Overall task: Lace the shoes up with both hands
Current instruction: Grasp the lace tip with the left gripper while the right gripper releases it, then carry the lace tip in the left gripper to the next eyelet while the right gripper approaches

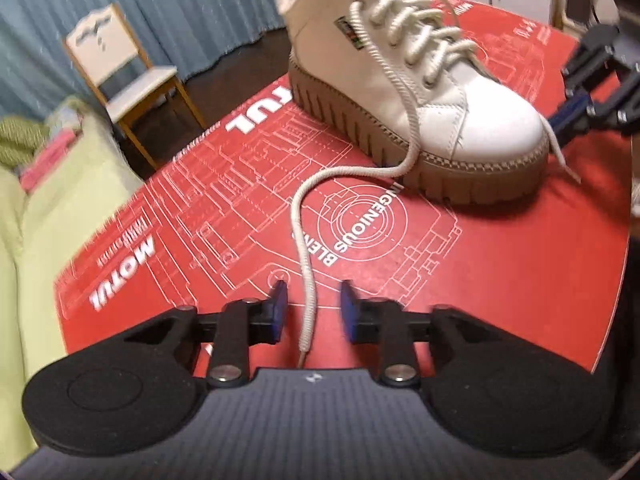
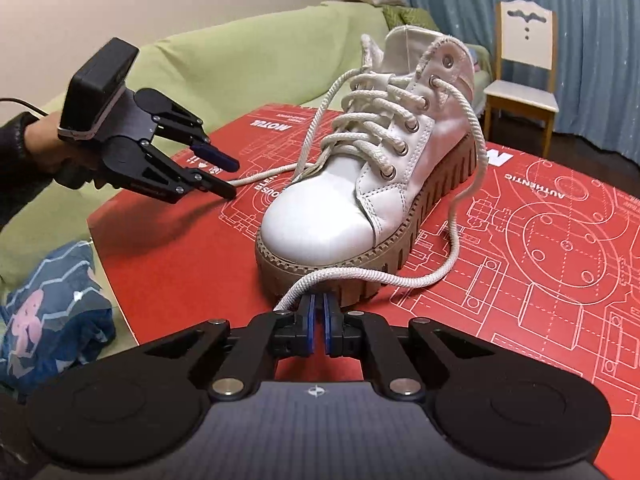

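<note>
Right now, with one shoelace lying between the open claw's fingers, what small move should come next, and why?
Probably close the left claw on the lace lying between its open fingers. The right claw seems pinched on the other lace end by the shoe, so both ends would then be held for lacing.

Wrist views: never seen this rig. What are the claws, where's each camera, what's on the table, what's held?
No robot: a person holds a two-finger gripper in each hand, each with a fisheye camera looking along its fingers. One picture is from the left gripper, the other from the right gripper. A white shoe stands on a red printed board. The right gripper pinches a lace end; the left is open, the other lace lying loose between its fingers.
</note>
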A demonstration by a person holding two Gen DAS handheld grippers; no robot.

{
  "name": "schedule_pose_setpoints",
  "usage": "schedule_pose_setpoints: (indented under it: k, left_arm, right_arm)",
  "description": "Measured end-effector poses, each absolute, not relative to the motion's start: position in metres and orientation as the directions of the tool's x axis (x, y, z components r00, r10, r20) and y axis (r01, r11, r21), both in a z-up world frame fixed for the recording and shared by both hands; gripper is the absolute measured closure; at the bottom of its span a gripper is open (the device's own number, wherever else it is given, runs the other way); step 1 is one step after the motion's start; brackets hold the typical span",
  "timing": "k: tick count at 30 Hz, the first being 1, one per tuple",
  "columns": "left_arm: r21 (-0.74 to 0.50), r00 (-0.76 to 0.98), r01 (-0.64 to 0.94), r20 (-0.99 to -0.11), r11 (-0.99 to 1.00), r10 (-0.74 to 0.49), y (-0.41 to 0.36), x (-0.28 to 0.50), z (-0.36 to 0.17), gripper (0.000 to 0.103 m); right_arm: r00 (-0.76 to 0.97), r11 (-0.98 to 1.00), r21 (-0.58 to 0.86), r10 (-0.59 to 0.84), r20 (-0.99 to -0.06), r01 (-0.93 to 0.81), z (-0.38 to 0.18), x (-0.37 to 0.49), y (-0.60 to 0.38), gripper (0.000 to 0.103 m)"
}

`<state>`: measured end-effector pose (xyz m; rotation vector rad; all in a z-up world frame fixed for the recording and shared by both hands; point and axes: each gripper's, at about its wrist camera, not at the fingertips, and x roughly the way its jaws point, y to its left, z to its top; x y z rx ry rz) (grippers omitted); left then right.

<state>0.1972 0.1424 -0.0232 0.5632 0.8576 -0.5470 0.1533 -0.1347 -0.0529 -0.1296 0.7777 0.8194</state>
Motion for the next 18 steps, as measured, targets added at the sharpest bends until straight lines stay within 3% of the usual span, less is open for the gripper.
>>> schedule_pose_setpoints:
  k: [3, 11, 18]
  left_arm:
    - [0.227, 0.535, 0.662, -0.810, 0.714, -0.239, 0.138, 0.191, -0.026, 0.103]
    - [-0.036, 0.449, 0.742, -0.715, 0.669, -0.536, 0.107, 0.144, -0.006, 0.103]
    - [-0.011, 0.435, 0.760, -0.734, 0.650, -0.521, 0.107, 0.135, -0.011, 0.095]
  right_arm:
    - [0.434, 0.703, 0.183, 0.599, -0.673, -0.687, -0.052, 0.154, -0.138, 0.095]
    - [0.433, 0.702, 0.202, 0.612, -0.662, -0.683, -0.054, 0.157, -0.133, 0.094]
    - [0.430, 0.704, 0.213, 0.614, -0.662, -0.678, -0.057, 0.157, -0.129, 0.094]
